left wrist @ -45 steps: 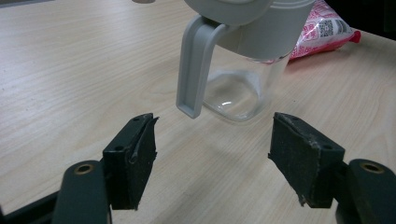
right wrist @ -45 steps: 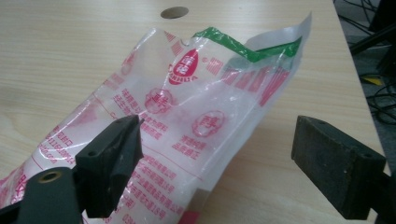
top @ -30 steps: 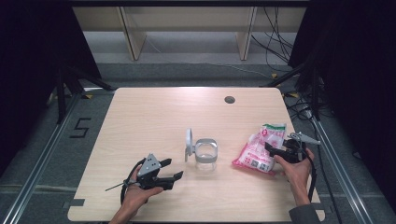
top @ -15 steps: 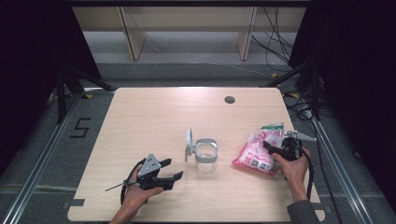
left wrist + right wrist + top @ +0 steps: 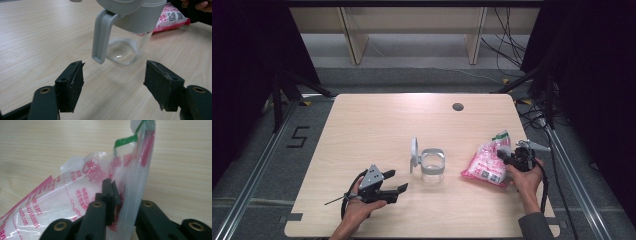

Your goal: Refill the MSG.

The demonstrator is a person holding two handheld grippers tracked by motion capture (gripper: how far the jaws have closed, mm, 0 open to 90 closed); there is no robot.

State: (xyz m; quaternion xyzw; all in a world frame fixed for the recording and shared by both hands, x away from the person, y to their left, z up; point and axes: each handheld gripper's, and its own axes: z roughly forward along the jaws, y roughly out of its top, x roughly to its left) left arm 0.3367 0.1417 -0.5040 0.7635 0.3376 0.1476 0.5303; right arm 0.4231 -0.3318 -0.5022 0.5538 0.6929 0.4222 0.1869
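I am looking down on one pale wood-grain desk (image 5: 377, 125), bare apart from three things. Nearest me, at about seven o'clock, my left gripper (image 5: 393, 182) is resting on the desk with its fingers (image 5: 71, 86) standing wide, nothing between them, pointing toward the jar. At about four o'clock my right gripper (image 5: 506, 156) is sitting at the near edge of the bag; its fingers (image 5: 108, 195) have just been closing and are now pinching a fold of the bag's clear film, as the right gripper view shows.

Counting: one clear jar (image 5: 432, 167) with a grey collar and its grey lid (image 5: 414, 152) standing open, at the desk's centre; one pink-and-white printed bag (image 5: 486, 165) with a green strip at its top, lying just right of the jar at three o'clock, well apart from it. One dark round hole (image 5: 457, 106) is sitting near the far edge at one o'clock.

Beyond the desk, I am seeing grey floor, a "5" marked at nine o'clock, two wooden legs of a shelf (image 5: 352, 40) at twelve o'clock, and loose cables (image 5: 512, 40) at one o'clock.
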